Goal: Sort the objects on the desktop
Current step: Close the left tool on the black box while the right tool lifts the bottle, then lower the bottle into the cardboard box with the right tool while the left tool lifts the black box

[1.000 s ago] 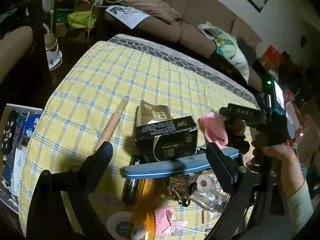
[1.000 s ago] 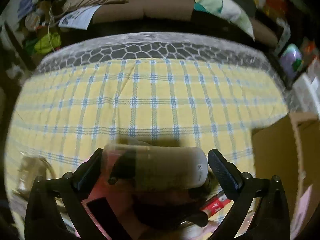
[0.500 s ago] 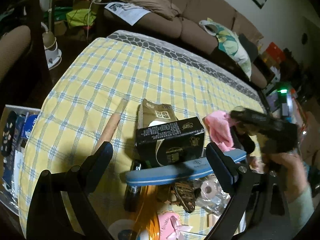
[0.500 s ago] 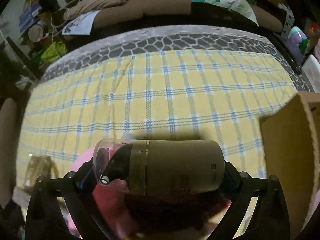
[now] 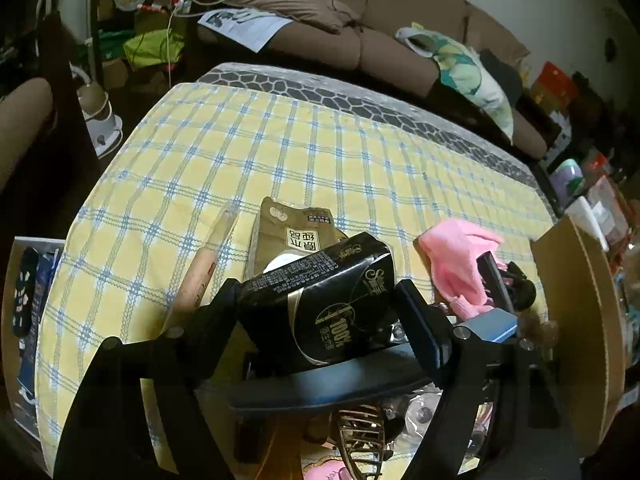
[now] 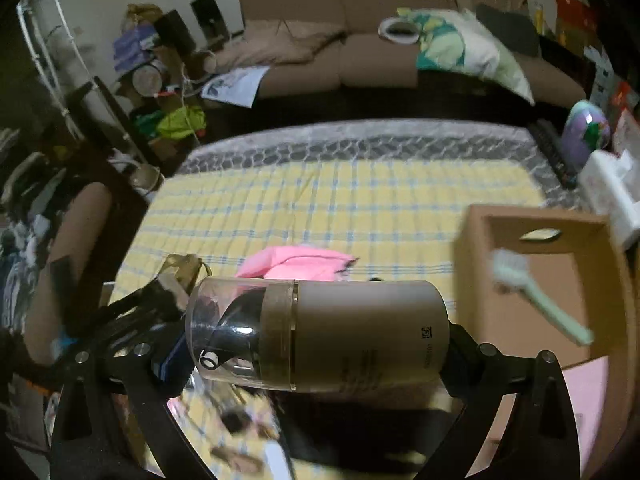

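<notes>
A: Well, which step is in hand?

B: The beige bottle (image 6: 320, 336) is pinched crosswise in the right gripper (image 6: 320, 344), carried beside the cardboard box (image 6: 552, 224) at the table's right edge (brush already inside).

A: And the left gripper (image 5: 320, 308)?

B: Its jaws have just been closing around the black carton (image 5: 320, 304); a firm clamp is needed before lifting.

Beige pump bottle (image 6: 320, 338) sideways between right gripper (image 6: 320, 344) fingers (image 6: 466, 346)

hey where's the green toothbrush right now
In the right wrist view the green toothbrush lies inside the open cardboard box at the right, beyond the tan bottle in the right gripper.
</notes>
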Motion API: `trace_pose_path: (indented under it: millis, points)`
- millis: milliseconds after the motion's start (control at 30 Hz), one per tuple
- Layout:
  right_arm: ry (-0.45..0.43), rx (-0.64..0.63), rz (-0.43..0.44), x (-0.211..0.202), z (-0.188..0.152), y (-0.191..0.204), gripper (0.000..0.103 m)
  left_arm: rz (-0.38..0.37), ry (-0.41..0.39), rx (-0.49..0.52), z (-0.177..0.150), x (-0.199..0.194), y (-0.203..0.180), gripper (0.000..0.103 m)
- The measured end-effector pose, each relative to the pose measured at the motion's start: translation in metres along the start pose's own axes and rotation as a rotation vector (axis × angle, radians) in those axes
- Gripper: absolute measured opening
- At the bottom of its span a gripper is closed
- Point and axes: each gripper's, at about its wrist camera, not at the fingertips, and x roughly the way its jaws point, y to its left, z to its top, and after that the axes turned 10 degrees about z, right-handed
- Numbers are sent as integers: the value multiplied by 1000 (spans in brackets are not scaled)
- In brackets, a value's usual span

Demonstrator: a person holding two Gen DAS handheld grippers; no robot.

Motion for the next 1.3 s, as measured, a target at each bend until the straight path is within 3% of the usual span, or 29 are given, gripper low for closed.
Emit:
trace_pose_path:
  millis: [67,100,133,167,233,300,533,667,767,967,1033,1100,1167,1300]
  points:
    - [0,-5,-37,-34,-3,-19,100,44,21,-16,3,5,-2,95]
    - [5,-9,-60,-48,-6,-30,100,57,26,-19,3,8,-3,95]
    - [14,-15,-80,-54,-8,-37,100,49,26,-9,4,11,-6,94]
    - [32,-25,-117,-61,-13,-48,100,57,29,6,4,14,-8,80]
    - [72,-11,-176,-66,-26,-72,100,75,25,20,0,15,-11,80]
    - [107,12,-174,-66,-39,-98,100,72,15,16,-1,11,-12,78]
    - [211,-141,-165,-43,-59,-141,100,43,-22,-2,-5,-30,-14,75]
    - [265,-181,-148,-17,-61,-149,100,5,-64,-15,-1,-63,-20,75]
    - [320,-433,-199,5,-72,-133,100,-36,-97,-1,0,-89,-32,75]
    - [513,-668,-149,29,-87,-127,100,-163,-113,4,-16,-124,-55,75]
    - [557,-655,-105,30,-84,-125,100,-205,-100,6,-20,-126,-60,75]
    - [625,-587,-3,32,-84,-128,100,-236,-89,15,-19,-128,-67,75]
    - [645,-632,-43,35,-90,-127,100,-252,-91,28,-21,-129,-73,75]
    - [595,-728,-150,26,-97,-127,100,-292,-75,46,-23,-129,-84,75]
